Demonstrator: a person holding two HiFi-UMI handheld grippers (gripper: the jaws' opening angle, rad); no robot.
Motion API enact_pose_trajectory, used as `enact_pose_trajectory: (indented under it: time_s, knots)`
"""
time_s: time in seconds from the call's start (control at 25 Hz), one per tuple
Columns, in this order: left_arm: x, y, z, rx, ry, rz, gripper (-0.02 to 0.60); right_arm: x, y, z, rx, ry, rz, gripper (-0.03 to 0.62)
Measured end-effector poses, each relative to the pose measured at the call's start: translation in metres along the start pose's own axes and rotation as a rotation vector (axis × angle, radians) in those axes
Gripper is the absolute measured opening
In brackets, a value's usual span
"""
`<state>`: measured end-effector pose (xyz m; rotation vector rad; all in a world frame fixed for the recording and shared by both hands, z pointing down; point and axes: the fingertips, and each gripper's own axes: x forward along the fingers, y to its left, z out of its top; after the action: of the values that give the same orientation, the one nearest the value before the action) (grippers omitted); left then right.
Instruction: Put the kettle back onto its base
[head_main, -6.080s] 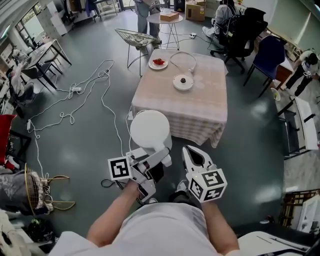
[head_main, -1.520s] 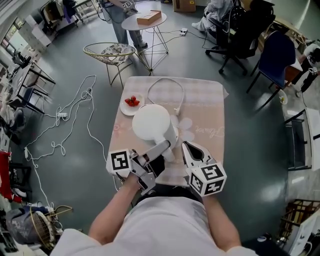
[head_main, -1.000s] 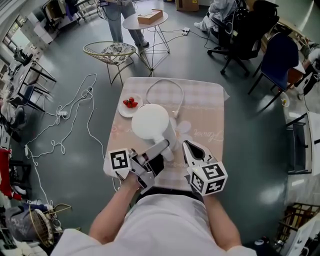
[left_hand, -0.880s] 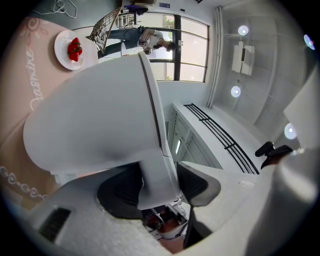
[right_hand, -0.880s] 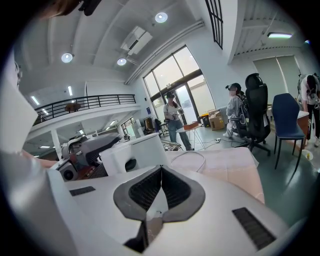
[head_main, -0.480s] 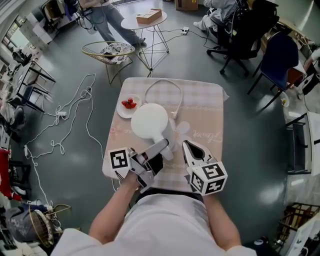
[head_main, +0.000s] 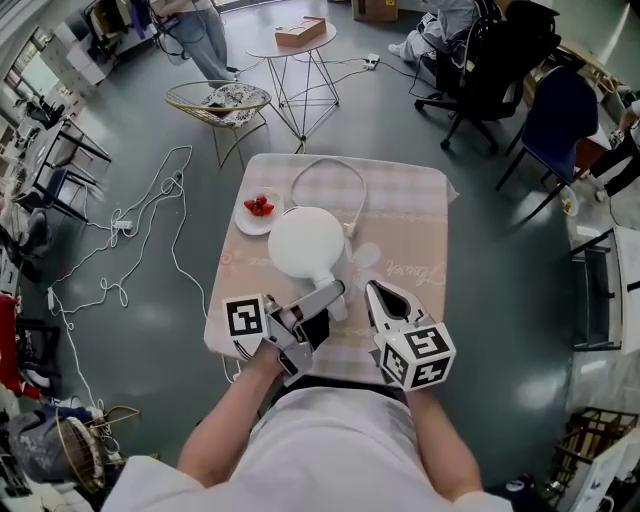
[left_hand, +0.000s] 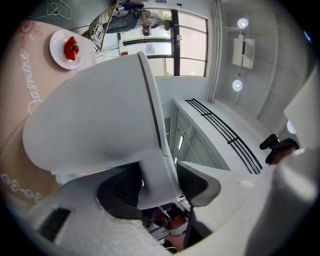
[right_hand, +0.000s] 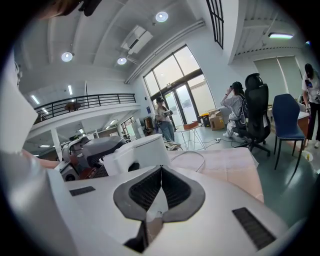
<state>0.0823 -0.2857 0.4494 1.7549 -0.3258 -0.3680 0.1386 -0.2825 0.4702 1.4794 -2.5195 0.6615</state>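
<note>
a: why is the kettle held that way?
b: the left tongs clamp its handle from the side, so the body stays upright and seems lifted over the bench. the base lies just to the kettle's right on the cloth and is uncovered. i judge the kettle needs a shift across, then down.
a: and the right tongs?
b: pressed together, holding nothing, parked near the base.
a: anything in the way?
b: the cord loops toward the far edge, and a plate of strawberries sits on the kettle's left. neither covers the base. the right tongs could crowd the landing, though.
</note>
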Motion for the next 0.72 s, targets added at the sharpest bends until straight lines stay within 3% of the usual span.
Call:
enact_pose_trajectory:
  time_s: [0.72]
  knots:
    - [0.0,0.009,-0.018,0.037,0.037,0.029,0.22,-0.001,0.009,0.0,-0.014,-0.009,0.029,0.005]
